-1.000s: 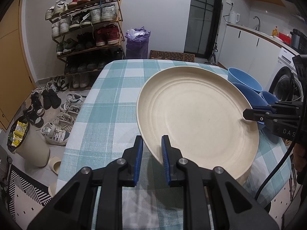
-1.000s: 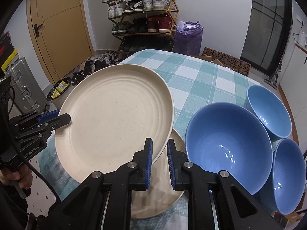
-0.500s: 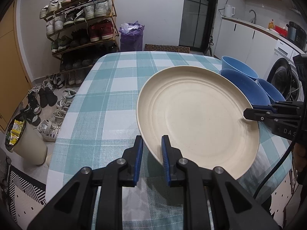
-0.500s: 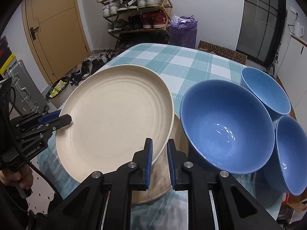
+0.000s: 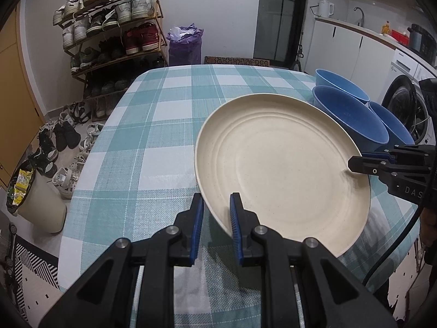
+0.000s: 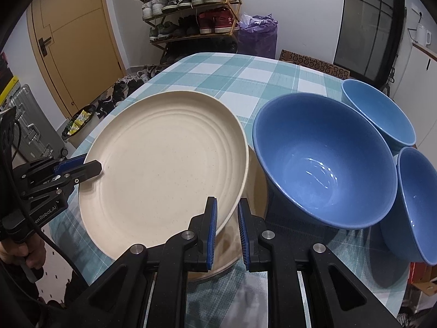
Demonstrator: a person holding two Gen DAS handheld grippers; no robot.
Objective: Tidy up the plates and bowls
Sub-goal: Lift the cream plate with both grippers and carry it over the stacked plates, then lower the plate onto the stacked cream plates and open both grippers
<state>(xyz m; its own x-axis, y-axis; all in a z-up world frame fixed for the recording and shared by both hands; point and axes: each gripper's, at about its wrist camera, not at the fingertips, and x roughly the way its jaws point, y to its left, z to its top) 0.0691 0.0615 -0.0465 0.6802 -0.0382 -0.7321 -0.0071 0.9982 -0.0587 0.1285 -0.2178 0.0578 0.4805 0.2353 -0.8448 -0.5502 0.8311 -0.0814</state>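
A cream ribbed plate (image 5: 281, 164) (image 6: 161, 169) is held tilted above the checked table (image 5: 153, 125). My left gripper (image 5: 217, 213) is shut on its near rim; it shows in the right wrist view (image 6: 95, 167) at the plate's left edge. My right gripper (image 6: 227, 213) is shut on the opposite rim and shows in the left wrist view (image 5: 352, 164). A second cream plate (image 6: 256, 180) lies on the table under the held one, mostly hidden. Three blue bowls stand at the right: a large one (image 6: 322, 158) and two smaller ones (image 6: 379, 109) (image 6: 418, 196).
The table's left edge (image 5: 90, 164) drops to a floor with shoes and a bin (image 5: 35, 199). A shoe rack (image 5: 109, 32) and purple bag (image 5: 185, 43) stand beyond the far edge. Cabinets and a washing machine (image 5: 404, 101) are at the right.
The plate, held by both grippers, has come down and toward the table's near side over the lower plate. Both grips are unchanged.
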